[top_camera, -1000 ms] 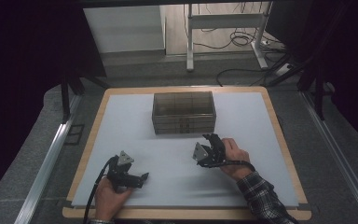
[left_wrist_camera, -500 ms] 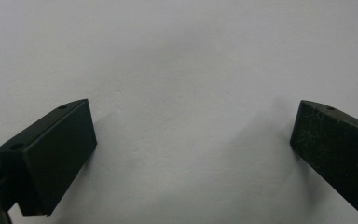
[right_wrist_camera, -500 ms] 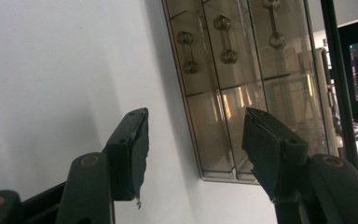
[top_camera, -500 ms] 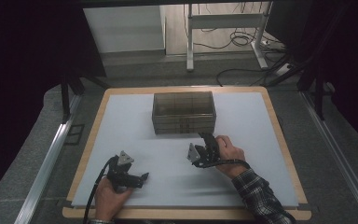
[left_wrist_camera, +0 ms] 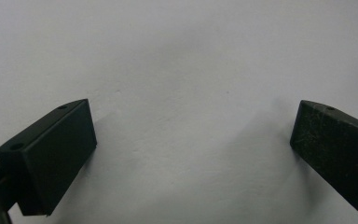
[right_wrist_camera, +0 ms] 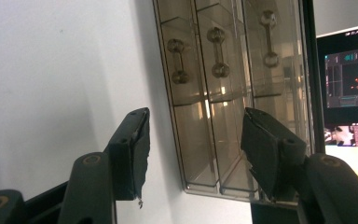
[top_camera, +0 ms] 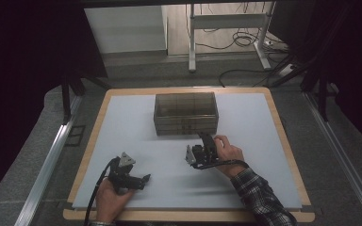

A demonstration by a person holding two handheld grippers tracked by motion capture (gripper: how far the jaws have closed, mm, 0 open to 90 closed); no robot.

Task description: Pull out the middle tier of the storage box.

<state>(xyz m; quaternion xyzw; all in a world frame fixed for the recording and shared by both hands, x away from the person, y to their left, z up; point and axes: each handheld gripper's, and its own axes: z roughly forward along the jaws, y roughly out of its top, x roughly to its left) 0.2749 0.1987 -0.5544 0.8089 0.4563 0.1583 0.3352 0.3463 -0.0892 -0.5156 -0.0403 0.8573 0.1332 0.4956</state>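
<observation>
At the far middle of the white mat (top_camera: 122,122) stands a smoky clear drawer box (top_camera: 185,113), three drawers stacked, its front toward the person. The right gripper (top_camera: 202,141) is just in front of that box, near its lower right corner, with the right hand (top_camera: 226,153) wrapped around its body and a plaid sleeve (top_camera: 259,197) trailing back toward the near edge. A second ago this gripper lay lower on the mat and a little further to the right, well short of the box; half a second ago it had crept closer; now its tips are close by the box front, though apart from it as far as the high view tells. In the right gripper view the box (right_wrist_camera: 223,93) appears turned on its side, the three drawer fronts and their dumbbell-shaped handles (right_wrist_camera: 219,51) running up the frame, and the jaws stand partly spread with nothing pinched between them; the drawers show through the gap beyond the pads. The jaw gap looks the same as before. The left gripper (top_camera: 141,179) rests low on the near left of the mat, held in the left hand (top_camera: 111,197), its cable (top_camera: 96,193) looping off the near edge, and it has not shifted from where it was in the earlier pictures. In the left gripper view its jaws are spread wide over bare mat (left_wrist_camera: 182,70), gripping nothing. The box itself sits where it sat before, all drawers pushed in.
</observation>
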